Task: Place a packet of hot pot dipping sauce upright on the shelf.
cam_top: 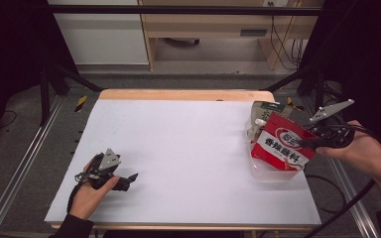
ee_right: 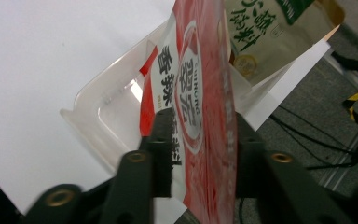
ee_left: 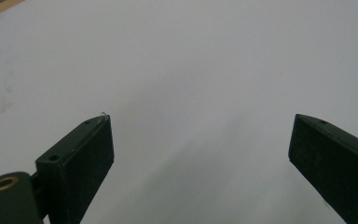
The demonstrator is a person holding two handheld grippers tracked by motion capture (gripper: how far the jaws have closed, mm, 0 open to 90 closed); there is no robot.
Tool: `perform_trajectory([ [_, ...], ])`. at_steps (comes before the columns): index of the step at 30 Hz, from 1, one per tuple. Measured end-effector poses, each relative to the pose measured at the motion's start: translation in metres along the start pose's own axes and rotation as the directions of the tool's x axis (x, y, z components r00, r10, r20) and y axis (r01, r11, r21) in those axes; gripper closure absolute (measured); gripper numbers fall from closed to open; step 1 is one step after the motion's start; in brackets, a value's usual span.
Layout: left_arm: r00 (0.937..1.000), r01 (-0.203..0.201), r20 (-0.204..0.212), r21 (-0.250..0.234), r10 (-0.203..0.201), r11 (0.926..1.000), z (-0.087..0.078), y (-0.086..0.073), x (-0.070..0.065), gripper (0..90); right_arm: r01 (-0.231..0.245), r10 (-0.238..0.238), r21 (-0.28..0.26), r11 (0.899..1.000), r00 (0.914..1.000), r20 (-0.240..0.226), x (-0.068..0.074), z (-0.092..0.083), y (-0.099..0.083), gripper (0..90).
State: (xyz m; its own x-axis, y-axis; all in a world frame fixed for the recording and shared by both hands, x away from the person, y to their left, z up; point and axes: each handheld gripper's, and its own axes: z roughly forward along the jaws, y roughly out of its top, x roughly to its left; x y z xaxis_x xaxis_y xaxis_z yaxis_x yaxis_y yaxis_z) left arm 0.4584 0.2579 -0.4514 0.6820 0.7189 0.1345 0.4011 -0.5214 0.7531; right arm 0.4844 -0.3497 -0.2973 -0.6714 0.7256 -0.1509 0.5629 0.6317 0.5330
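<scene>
While the white table [cam_top: 178,148] is carrying one clear plastic bin [cam_top: 273,172] at its right edge, two sauce pouches are standing in that bin: one red pouch [cam_top: 282,144] in front and one green-topped pouch [cam_top: 260,115] behind it. The right gripper [cam_top: 311,143] is bracketing the red pouch with loosened jaws, so the placing is looking nearly finished and only releasing is remaining. The left gripper [cam_top: 129,179] is resting wide open, holding nothing.

Dim, dark-edged surround; soft, slightly blurred close-ups.
</scene>
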Motion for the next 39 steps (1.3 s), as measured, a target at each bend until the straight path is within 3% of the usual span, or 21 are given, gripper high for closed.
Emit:
perform_trajectory([
  [5,1.0000,0.001,0.002,-0.001,-0.001,1.0000,0.000,0.000,0.000,6.4,0.015,-0.012,-0.047,0.999,0.9988,0.048,0.002,-0.002,0.006,35.0],
  [9,1.0000,0.000,0.002,0.001,0.000,1.0000,0.000,0.000,0.000,6.4,0.025,-0.021,-0.060,0.998,0.9976,0.065,0.004,-0.004,0.014,24.5],
  [15,1.0000,-0.001,0.005,-0.001,0.001,1.0000,0.001,0.000,-0.001,6.2,0.044,-0.037,-0.084,0.995,0.9961,0.080,0.012,-0.010,0.034,16.4],
  [22,1.0000,-0.001,0.005,-0.001,0.001,1.0000,0.001,0.000,-0.001,6.2,0.054,-0.040,-0.131,0.990,0.9930,0.111,0.020,-0.016,0.059,11.9],
  [28,1.0000,-0.001,0.004,0.000,0.001,1.0000,0.000,0.000,0.000,6.2,0.086,-0.062,-0.180,0.980,0.9888,0.136,0.036,-0.023,0.079,12.0],
  [32,1.0000,-0.001,0.002,0.001,0.001,1.0000,0.000,0.000,0.000,6.1,0.103,-0.068,-0.222,0.970,0.9850,0.159,0.051,-0.029,0.092,12.5],
  [39,1.0000,-0.001,0.000,-0.002,0.001,1.0000,-0.001,0.000,0.001,6.1,0.111,-0.057,-0.297,0.949,0.9812,0.184,0.089,-0.033,0.114,13.5],
])
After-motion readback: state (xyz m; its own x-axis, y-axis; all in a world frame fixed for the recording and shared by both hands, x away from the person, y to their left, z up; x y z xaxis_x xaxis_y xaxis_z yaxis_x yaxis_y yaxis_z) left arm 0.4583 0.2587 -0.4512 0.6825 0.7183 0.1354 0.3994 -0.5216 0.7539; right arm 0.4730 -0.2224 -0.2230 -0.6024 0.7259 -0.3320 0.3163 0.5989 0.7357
